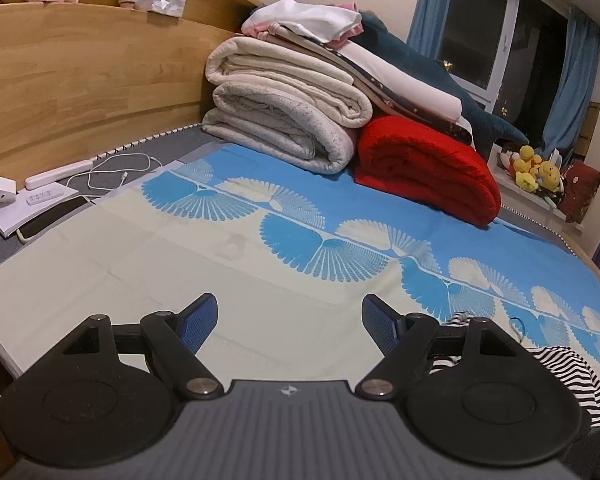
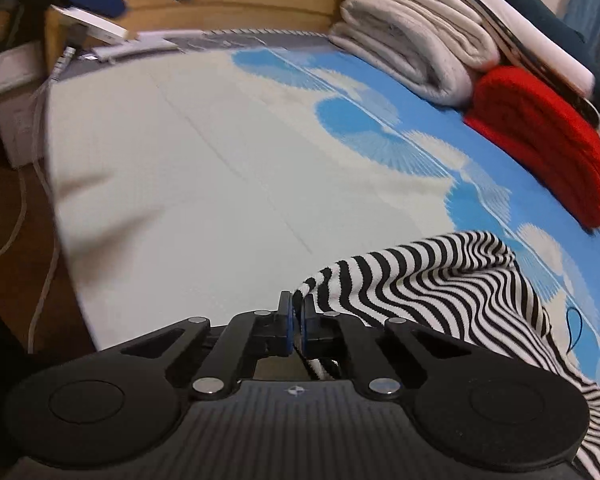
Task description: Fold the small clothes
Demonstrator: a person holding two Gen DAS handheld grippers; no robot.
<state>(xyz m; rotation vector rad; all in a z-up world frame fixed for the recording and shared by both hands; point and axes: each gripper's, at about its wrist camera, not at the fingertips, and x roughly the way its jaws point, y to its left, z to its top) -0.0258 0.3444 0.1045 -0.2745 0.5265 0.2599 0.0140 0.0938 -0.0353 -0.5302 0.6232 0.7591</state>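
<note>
Right gripper (image 2: pixel 296 322) clamps the edge of the striped shirt (image 2: pixel 440 280) on the bed (image 2: pixel 160 160), left gripper (image 1: pixel 290 320) gapes empty; soft, light, floppy knit, best pinched at hems or corners.

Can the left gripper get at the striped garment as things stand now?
Probably yes. The left gripper is open and empty over bare sheet, and the striped garment lies just to its right with nothing between. The right gripper is shut on the cloth's edge.
</note>
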